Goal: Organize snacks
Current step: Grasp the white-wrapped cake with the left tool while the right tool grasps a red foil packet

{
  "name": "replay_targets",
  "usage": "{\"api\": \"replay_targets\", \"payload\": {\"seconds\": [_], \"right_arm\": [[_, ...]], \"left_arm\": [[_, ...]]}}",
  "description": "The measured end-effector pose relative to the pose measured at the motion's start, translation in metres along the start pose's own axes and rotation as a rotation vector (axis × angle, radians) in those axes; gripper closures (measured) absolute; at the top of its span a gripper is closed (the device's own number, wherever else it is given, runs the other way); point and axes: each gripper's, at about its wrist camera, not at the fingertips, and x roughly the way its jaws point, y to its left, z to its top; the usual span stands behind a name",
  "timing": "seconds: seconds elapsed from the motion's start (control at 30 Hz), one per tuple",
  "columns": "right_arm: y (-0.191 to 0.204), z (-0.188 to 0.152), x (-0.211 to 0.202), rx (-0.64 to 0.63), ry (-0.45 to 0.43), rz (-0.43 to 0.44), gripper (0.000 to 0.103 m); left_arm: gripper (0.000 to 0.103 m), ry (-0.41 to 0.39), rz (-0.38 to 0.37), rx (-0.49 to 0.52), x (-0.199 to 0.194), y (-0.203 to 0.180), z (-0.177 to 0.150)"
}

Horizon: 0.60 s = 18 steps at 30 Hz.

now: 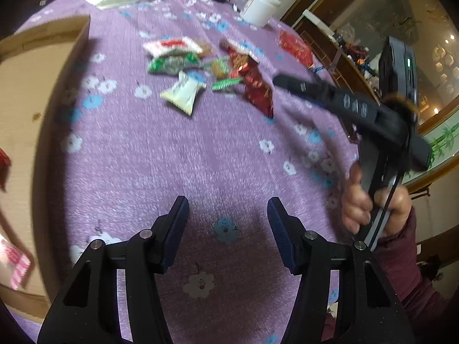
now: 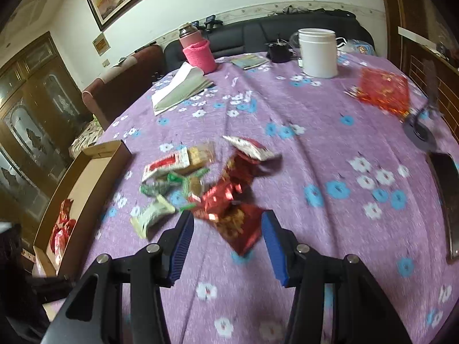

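Note:
A pile of wrapped snacks (image 1: 209, 71) lies on the purple flowered tablecloth: red packets (image 1: 256, 87), green ones (image 1: 172, 64) and a cream one (image 1: 185, 93). The pile also shows in the right wrist view (image 2: 206, 183). My left gripper (image 1: 228, 209) is open and empty, well short of the pile. My right gripper (image 2: 226, 223) is open, its jaws on either side of the nearest red packet (image 2: 238, 226) and above it. The right gripper also shows in the left wrist view (image 1: 289, 81), beside the pile. A cardboard box (image 2: 86, 189) at the left holds red snacks (image 2: 61, 229).
A white jar (image 2: 317, 53), a pink-sleeved bottle (image 2: 198, 53), papers (image 2: 180, 89) and a red packet (image 2: 383, 90) stand farther back. A dark flat object (image 2: 450, 200) lies at the right table edge. A sofa and cabinets surround the table.

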Motion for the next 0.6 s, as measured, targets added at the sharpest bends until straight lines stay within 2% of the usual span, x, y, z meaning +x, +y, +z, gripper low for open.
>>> {"api": "replay_targets", "payload": {"seconds": [0.1,0.17,0.23,0.27,0.33,0.43,0.6], "right_arm": [[-0.005,0.008,0.02,0.032,0.049,0.019,0.049],[-0.009,0.007,0.026,0.073,0.103,0.131,0.047],[-0.01,0.004,0.019,0.108,0.114,0.265,0.047],[-0.01,0.003,0.014,0.113,0.104,0.281,0.047],[-0.008,0.002,0.003,0.094,0.073,0.242,0.046],[0.002,0.001,-0.001,0.016,0.058,0.136,0.043],[0.019,-0.004,0.018,-0.059,0.073,0.048,0.041]], "left_arm": [[0.046,-0.006,-0.009,-0.016,0.002,0.003,-0.003],[0.046,-0.009,-0.031,-0.036,0.0,0.007,-0.005],[0.045,-0.018,-0.069,-0.064,-0.002,0.013,-0.006],[0.045,-0.022,-0.085,-0.076,-0.003,0.016,-0.006],[0.045,-0.027,-0.107,-0.092,-0.004,0.02,-0.007],[0.04,-0.037,-0.113,-0.08,-0.004,0.016,-0.007],[0.014,-0.069,-0.15,-0.038,-0.001,0.006,-0.011]]}}
